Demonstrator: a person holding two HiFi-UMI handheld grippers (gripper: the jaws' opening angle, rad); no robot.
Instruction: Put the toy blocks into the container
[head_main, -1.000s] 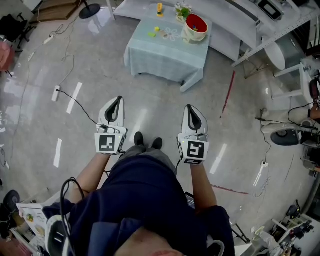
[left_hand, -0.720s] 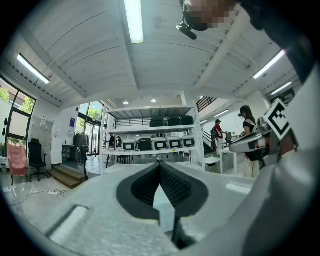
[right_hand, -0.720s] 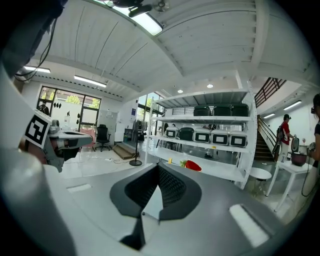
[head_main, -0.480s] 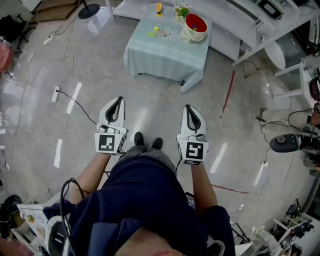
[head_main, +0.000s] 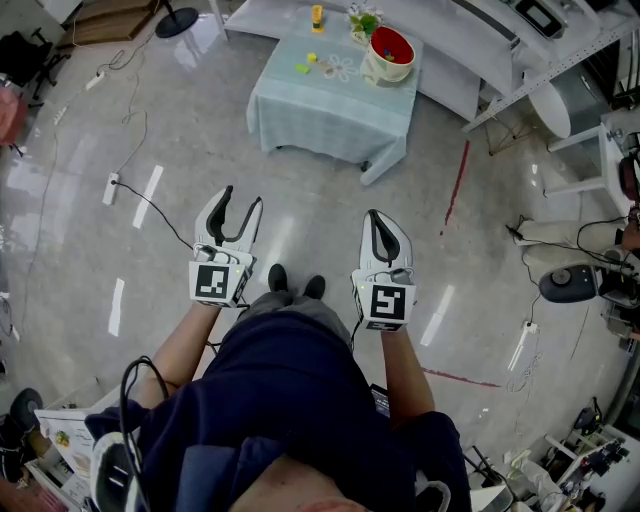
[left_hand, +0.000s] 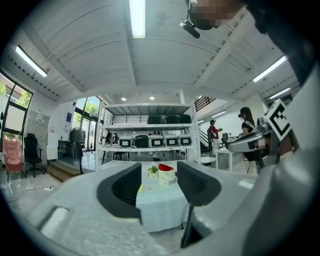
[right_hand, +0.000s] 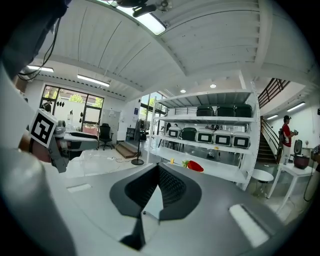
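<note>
While L gripper (head_main: 243, 197) just parted empty, R gripper (head_main: 375, 214) closed, container (head_main: 379, 69) looks cream, red inside.

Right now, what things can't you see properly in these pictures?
- Toy blocks: head view, too small to count.
- Inside the container: head view, too far off to tell contents.
- Container's lower body: right gripper view, hidden behind the right gripper.
- Shoes: head view, partly covered by the person's body.
</note>
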